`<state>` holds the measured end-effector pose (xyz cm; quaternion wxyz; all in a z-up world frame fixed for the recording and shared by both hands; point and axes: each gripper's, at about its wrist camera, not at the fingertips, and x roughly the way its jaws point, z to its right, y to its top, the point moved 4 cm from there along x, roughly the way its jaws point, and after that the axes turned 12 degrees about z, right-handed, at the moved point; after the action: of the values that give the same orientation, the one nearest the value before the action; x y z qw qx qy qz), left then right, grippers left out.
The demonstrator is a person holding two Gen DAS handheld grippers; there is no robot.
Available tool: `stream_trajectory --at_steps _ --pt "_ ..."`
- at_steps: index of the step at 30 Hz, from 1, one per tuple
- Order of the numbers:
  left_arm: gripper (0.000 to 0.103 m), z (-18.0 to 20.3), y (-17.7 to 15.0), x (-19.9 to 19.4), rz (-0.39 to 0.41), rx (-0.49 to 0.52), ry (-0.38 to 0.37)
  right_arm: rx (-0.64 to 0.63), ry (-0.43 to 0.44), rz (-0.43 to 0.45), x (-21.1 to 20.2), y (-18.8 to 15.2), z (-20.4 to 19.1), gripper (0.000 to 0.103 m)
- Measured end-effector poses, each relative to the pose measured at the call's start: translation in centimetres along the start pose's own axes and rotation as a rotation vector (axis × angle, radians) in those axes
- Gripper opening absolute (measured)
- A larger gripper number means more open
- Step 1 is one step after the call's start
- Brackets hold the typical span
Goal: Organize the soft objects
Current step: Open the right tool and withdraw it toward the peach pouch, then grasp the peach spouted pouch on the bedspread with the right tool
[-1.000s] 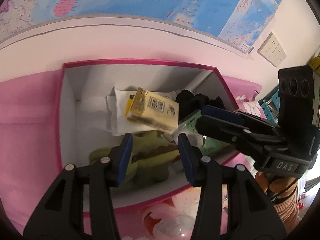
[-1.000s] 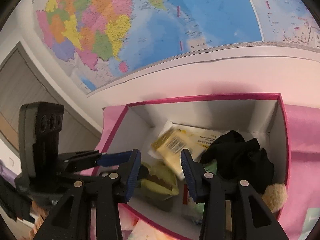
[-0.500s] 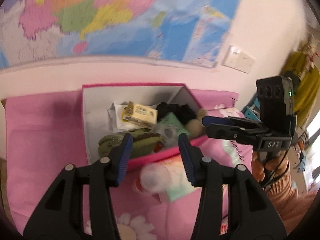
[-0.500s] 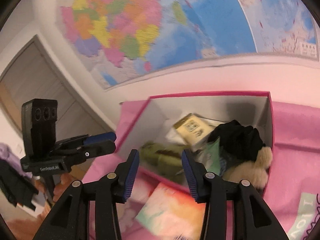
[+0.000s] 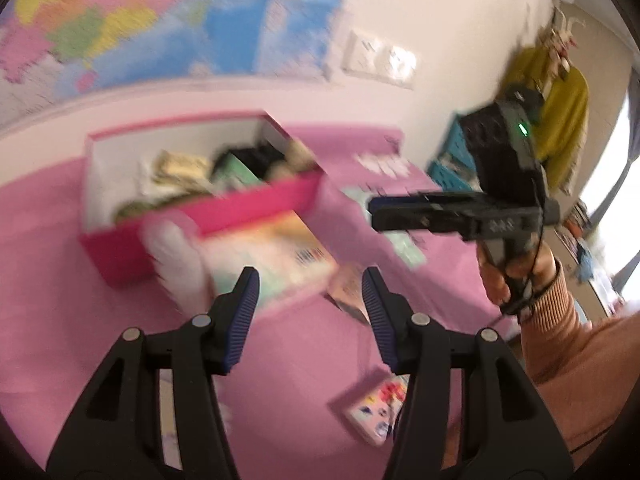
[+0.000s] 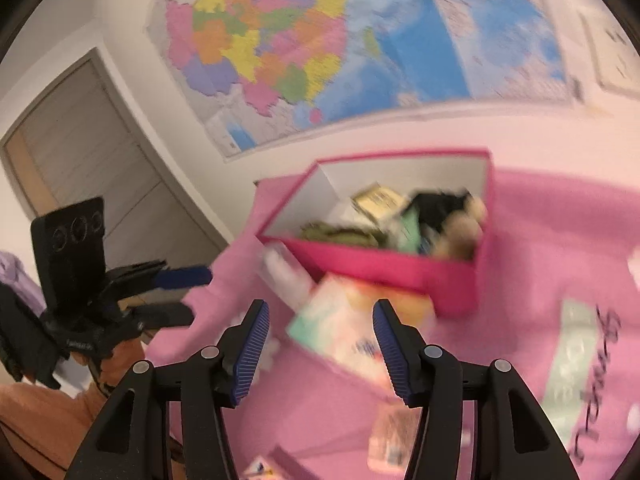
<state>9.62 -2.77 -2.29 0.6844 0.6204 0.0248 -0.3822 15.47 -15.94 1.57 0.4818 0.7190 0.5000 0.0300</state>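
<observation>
Both my claws hang empty above the pink cloth-covered surface (image 5: 304,360); the left gripper (image 5: 310,308) stands part-way apart with nothing between its blue ribbed pads, and the right gripper (image 6: 320,340) is spreading its jaws wider, also on nothing.

Ahead of both claws and beyond their tips sits the open magenta cardboard box with white inner walls (image 6: 400,266); inside it I make out a green plush toy (image 6: 340,234), a yellowish packet (image 6: 378,200), something black and soft (image 6: 436,204) and a tan fuzzy ball (image 6: 464,228), though blur hides finer detail.

So part of the sorting looks done, as I judge it; several soft things lie in the box.

Still out on the cloth: a white soft roll-like thing (image 5: 176,256) just before the box's near wall, to the left of my left claw; a pastel printed flat pack (image 6: 352,328) between box and claws; a small pinkish packet (image 5: 352,292) close ahead of my left gripper's right finger; a little colourful card (image 5: 376,412) below it.

These, I reckon, remain to be gathered.
</observation>
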Motion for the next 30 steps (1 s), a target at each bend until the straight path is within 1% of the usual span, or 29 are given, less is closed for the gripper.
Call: stream_trajectory --at_steps 3,5,8,10,12,14,15,20,23,25,26,27,30 --pt "0.055 1.3 -1.9 2.0 -0.067 -0.007 -0.034 0.055 -0.038 -0.028 -0.7 -2.3 2.0 0.055" --pt "0.055 2.2 -3.1 3.3 -0.106 -0.004 -0.041 0.098 -0.071 -0.045 -0.9 -3.8 3.4 0.055" --pt "0.055 3.2 -4.6 5.0 -0.155 -0.014 -0.070 0.122 -0.153 -0.065 -1.4 -5.8 5.3 0.055" --pt "0.055 3.7 -5.2 6.1 -0.180 -0.014 -0.078 0.164 -0.161 -0.068 -1.8 -6.9 6.4 0.055" --pt "0.055 4.2 -5.8 7.3 -0.211 -0.019 -0.083 0.188 -0.199 -0.072 -2.1 -7.7 7.6 0.055" --pt "0.055 4.6 -6.3 8.3 -0.235 -0.025 -0.096 0.235 -0.193 -0.068 -2.3 -8.3 8.7 0.055" --pt "0.055 4.8 -6.4 8.7 -0.245 -0.028 -0.101 0.246 -0.203 -0.067 -2.4 -8.6 9.3 0.055" --pt "0.054 5.1 -6.8 10.2 -0.278 -0.053 -0.119 0.274 -0.213 -0.069 -1.6 -9.3 10.6 0.055" --pt "0.048 5.1 -6.9 11.0 -0.291 -0.066 -0.117 0.270 -0.194 -0.084 -0.9 -9.7 10.3 0.055" --pt "0.047 4.9 -7.1 11.4 -0.300 -0.076 -0.112 0.256 -0.178 -0.090 -0.6 -9.9 9.7 0.057" --pt "0.046 4.7 -7.2 11.6 -0.306 -0.078 -0.098 0.249 -0.176 -0.091 -0.6 -9.9 9.5 0.057" --pt "0.042 4.4 -7.3 11.7 -0.310 -0.080 -0.082 0.242 -0.175 -0.093 -0.5 -10.0 9.3 0.057" --pt "0.041 3.5 -7.7 11.5 -0.316 -0.106 -0.078 0.245 -0.144 -0.102 -0.3 -10.3 8.7 0.057"
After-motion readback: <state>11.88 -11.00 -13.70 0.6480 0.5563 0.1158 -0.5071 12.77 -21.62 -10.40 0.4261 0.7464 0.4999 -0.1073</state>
